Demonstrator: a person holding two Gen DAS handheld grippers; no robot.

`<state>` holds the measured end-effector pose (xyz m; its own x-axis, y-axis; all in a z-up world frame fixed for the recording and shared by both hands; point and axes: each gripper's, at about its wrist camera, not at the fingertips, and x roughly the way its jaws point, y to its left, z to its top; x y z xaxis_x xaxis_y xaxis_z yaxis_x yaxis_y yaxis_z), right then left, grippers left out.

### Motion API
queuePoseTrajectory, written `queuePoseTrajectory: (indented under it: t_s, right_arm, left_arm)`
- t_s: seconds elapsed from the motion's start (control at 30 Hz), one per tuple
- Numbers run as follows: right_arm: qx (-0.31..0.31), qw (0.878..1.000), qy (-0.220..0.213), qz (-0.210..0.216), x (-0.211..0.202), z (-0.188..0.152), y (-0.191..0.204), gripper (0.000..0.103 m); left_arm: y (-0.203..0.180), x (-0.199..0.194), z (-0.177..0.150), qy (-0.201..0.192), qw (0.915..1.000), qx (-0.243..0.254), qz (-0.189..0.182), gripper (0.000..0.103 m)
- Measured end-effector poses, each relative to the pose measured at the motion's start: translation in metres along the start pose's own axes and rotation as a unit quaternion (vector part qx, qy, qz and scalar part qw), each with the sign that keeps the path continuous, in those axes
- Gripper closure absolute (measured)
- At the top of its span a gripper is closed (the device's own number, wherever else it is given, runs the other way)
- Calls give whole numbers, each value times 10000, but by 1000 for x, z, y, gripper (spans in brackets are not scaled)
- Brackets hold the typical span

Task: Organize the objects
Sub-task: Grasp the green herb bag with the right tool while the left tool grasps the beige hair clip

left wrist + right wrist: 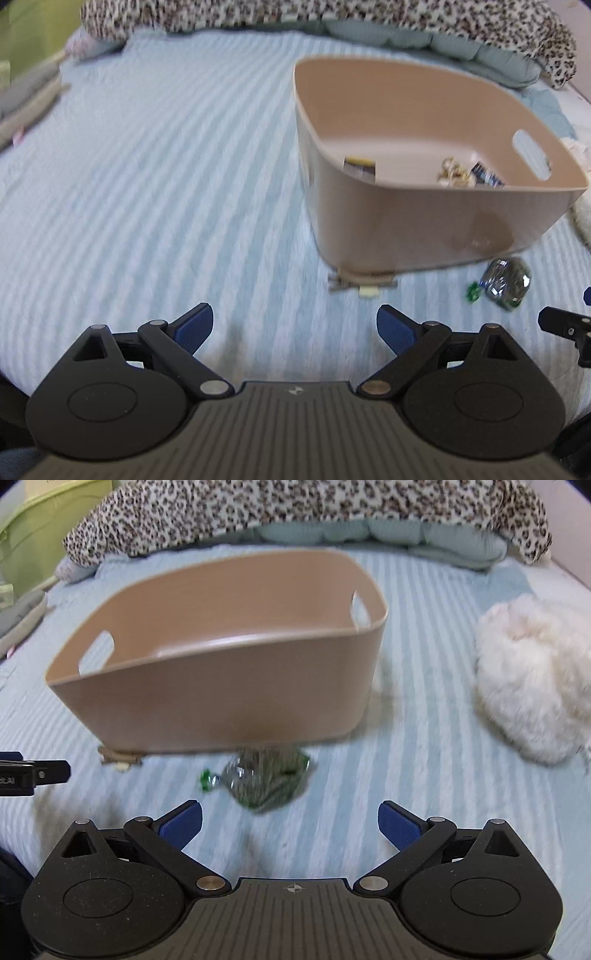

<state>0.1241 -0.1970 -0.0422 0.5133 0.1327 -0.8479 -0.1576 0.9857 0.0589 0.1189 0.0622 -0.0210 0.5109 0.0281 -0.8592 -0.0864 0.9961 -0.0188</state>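
Both tongs gape wide and hold nothing: the left tongs (pixel 294 326) low in its frame, the right tongs (pixel 290 825) likewise, just short of a crinkled green packet (pixel 267 781) lying beside the beige bin (pixel 221 701) on the striped bed (pixel 424 775).

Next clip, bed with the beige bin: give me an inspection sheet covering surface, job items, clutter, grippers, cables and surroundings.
Surface: bedspread, light blue with stripes.
Job's things: beige bin with handle cutouts, a few small items inside; crinkly clear-and-green packet on the bedspread in front of the bin; a small tan item at the bin's near base, too blurred to identify.
Clutter: white fluffy item to the right of the bin.
Grippers: left gripper open, empty; right gripper open, empty, facing the packet.
Cables: nothing seen.
Surroundings: leopard-print blanket and teal cushion behind the bin; green container far left.
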Motion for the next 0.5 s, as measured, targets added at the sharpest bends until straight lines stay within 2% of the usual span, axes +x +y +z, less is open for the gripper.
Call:
queuePoseTrajectory:
  t_s: [0.1,0.2,0.4,0.5]
  right_arm:
    - [-63,9999,137,-65,11,-4,2,0]
    - [10,9995,314,48,23,-4,2,0]
    - [5,9987,504,-26,43,-6,3,0]
    - [-42,9984,555,-60,50,-7,5,0]
  left_arm:
    - [-3,14,-4,77,9999,49,103,8]
    - [-6,27,-4,109,9994,206,257,8]
    - [-11,44,-2,159,9996,212,82,8]
    - [-14,50,-2,48,9995,276,120,8]
